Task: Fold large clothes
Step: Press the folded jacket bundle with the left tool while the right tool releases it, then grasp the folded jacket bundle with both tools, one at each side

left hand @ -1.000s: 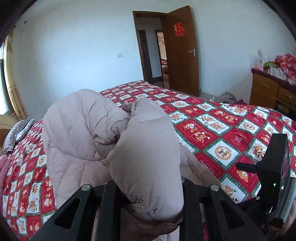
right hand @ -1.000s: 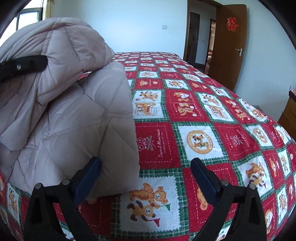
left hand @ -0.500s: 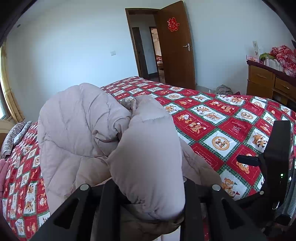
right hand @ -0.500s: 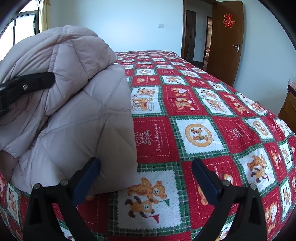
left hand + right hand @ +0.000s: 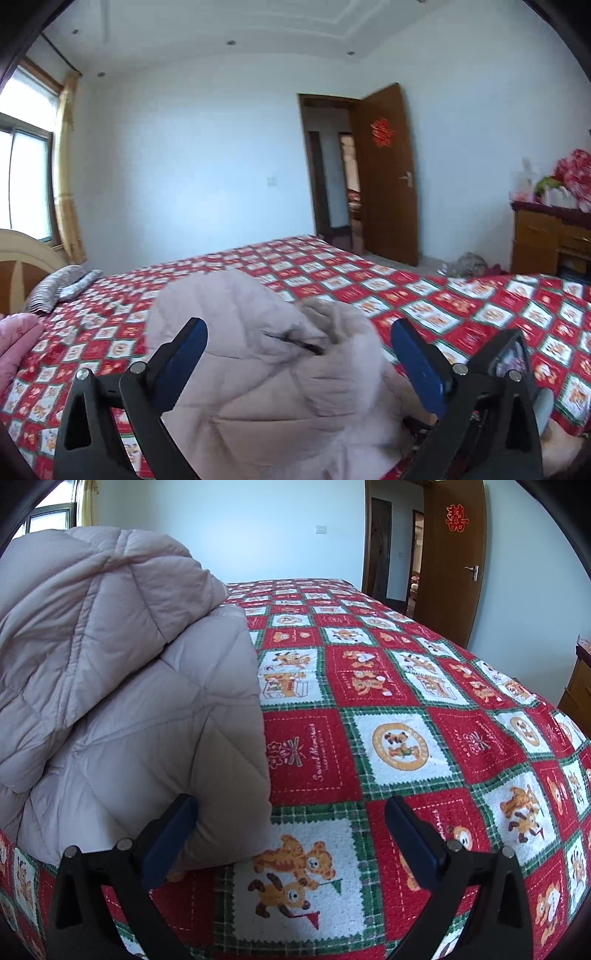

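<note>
bright daylight from the window, motion-blurred left view, sharp right view, dark fisheye corners

Coat blurred in the left view, folds smeared, lower part cut by the bottom edge. In the right view, coat cut by the left edge, its near corner partly behind the right claw's left finger. Pink cloth cut by the left edge; kind unclear. Heap on the floor by the door too small to name. Things atop the dresser cut by the right edge. Bed hidden under the coat.
</note>
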`<move>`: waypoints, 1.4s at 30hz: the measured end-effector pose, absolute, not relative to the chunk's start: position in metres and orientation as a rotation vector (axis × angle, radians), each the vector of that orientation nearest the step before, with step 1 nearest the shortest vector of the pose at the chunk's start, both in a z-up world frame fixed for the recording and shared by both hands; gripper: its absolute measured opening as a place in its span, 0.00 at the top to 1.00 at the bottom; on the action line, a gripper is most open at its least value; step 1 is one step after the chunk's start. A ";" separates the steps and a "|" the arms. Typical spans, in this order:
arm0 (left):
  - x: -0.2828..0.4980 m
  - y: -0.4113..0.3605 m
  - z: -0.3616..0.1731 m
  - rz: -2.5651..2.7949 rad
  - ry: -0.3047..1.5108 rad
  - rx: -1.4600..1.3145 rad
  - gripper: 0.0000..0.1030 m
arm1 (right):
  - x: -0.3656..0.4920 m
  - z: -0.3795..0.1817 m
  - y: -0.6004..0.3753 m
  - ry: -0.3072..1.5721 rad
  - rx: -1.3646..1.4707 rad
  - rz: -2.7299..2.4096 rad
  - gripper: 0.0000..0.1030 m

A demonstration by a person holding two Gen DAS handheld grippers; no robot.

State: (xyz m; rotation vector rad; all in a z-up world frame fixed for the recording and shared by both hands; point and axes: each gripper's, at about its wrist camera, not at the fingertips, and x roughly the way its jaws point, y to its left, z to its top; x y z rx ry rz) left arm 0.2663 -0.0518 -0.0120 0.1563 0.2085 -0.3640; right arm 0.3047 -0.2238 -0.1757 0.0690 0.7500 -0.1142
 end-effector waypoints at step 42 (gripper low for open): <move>0.410 -0.107 -0.087 -0.163 0.478 0.314 0.03 | 0.375 -0.062 -0.235 0.539 0.257 -0.014 0.28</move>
